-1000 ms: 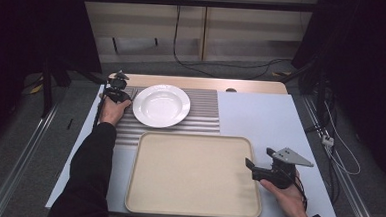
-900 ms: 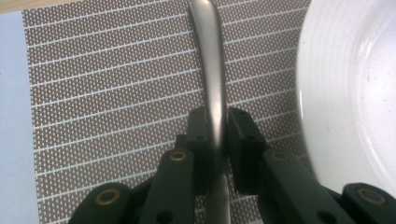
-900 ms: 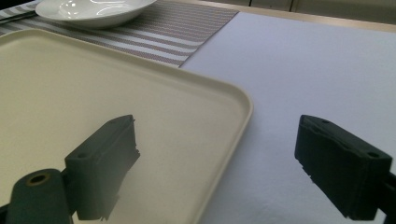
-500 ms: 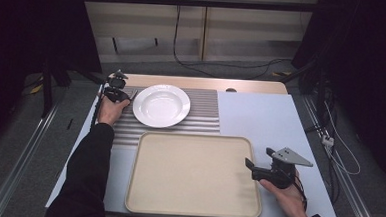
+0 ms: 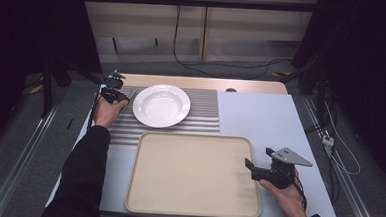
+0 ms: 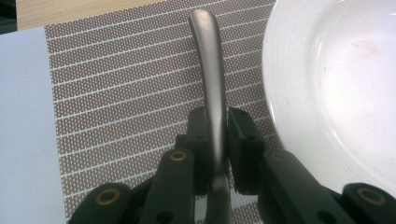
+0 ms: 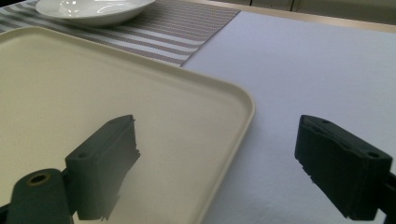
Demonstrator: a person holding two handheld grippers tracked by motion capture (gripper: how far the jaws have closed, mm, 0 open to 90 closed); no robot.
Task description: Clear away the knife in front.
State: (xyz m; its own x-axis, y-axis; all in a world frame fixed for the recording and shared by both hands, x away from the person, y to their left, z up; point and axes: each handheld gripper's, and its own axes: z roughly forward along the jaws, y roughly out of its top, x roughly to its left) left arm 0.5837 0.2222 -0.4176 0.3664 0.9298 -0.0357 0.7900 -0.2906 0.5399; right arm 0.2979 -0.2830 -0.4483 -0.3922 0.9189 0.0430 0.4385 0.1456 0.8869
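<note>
The surface (image 5: 275, 118) is a pale grey-blue sheet with a light wood strip along its far edge; on its left half lies a striped woven mat (image 5: 200, 114), brown with thin white lines and a fine dotted weave in the left gripper view; nearer the person sits a large cream tray (image 5: 192, 176), rectangular with rounded corners and a low raised rim, smooth and bare. A round white plate (image 5: 161, 105) with a broad glossy rim rests on the mat, just beyond the tray's far left corner.

The left forearm, in a dark sleeve, reaches forward along the left edge of the surface; the left hand (image 5: 106, 112) holds the left gripper (image 5: 115, 92) at the mat's far left corner, just left of the plate. Its jaws are closed tight on a metal utensil handle (image 6: 211, 79); the handle is slim, brushed grey and gently curved, its long axis running straight out from between the jaws, its rounded end pointing away from the gripper over the mat and alongside the plate's rim; I cannot tell what kind of utensil it is, as the other end is hidden beneath the jaws.

The right hand (image 5: 286, 196) rests at the near right, palm up under the right gripper (image 5: 250, 166); its black jaws point left over the tray's right rim, spread wide apart with nothing between them.
</note>
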